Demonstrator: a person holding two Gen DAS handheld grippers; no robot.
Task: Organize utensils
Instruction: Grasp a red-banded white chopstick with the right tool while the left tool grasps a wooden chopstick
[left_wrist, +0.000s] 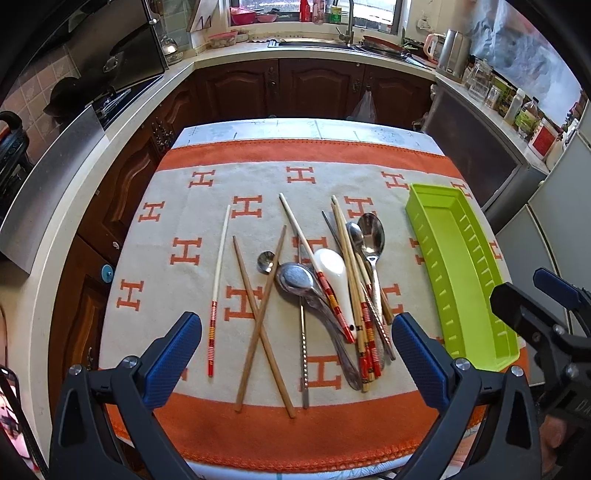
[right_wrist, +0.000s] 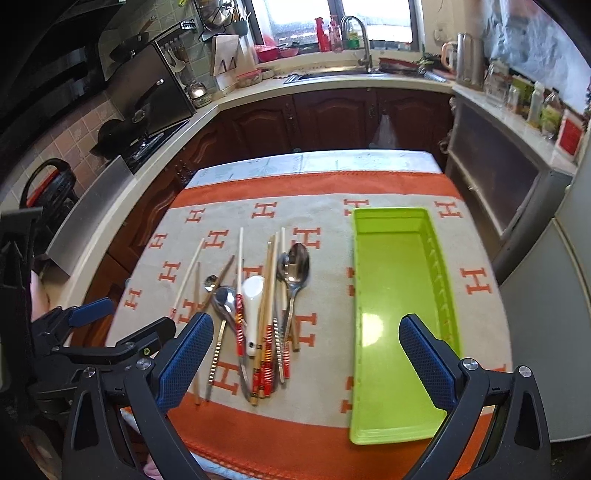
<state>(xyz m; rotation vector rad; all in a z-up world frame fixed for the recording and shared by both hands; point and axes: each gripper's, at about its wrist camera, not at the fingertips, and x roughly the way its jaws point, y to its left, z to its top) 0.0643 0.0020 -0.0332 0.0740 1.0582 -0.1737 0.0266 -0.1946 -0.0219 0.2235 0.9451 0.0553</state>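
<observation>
A pile of utensils lies on the orange and beige cloth (left_wrist: 177, 221): a white ceramic spoon (left_wrist: 334, 269), several steel spoons (left_wrist: 371, 230), two crossed brown chopsticks (left_wrist: 258, 314), and pale chopsticks with red-banded ends (left_wrist: 218, 280). An empty lime-green tray (left_wrist: 461, 266) sits to their right. My left gripper (left_wrist: 297, 350) hovers open above the near end of the pile, holding nothing. My right gripper (right_wrist: 306, 354) is open above the gap between the pile (right_wrist: 258, 314) and the green tray (right_wrist: 391, 295), also holding nothing. The right gripper (left_wrist: 546, 295) shows at the left view's right edge.
The cloth-covered table (right_wrist: 314, 158) stands in a kitchen. Dark wooden cabinets (left_wrist: 314, 88) and a pale counter with a sink (left_wrist: 325, 42) run behind it. A stove with pans (left_wrist: 85, 96) is at left, and bottles and a kettle (left_wrist: 454, 51) line the right counter.
</observation>
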